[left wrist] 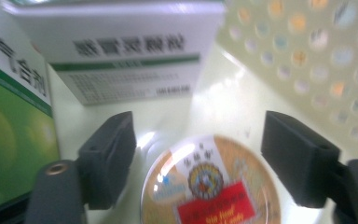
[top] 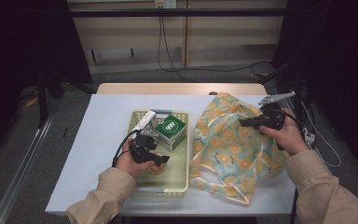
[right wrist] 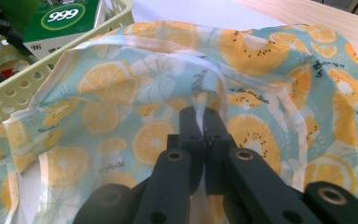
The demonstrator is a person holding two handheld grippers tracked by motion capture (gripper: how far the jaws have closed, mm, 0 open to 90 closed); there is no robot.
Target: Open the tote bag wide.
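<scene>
- The left tongs point(left wrist: 200, 158) stand wide around a round tin point(left wrist: 209, 186) in the near end of the yellow basket point(top: 182, 189), pads clear of it; closing off-centre could let the smooth lid squirt aside.
- The tin has a glossy top with a red and gold label (print too blurred to read).
- Beyond the tin stand a green box point(top: 170, 127) and a white box point(left wrist: 121, 51).
- Right of the basket, the right tongs point(right wrist: 204, 122) pinch the orange-print bag point(top: 228, 144); thin fabric could slip free.
</scene>
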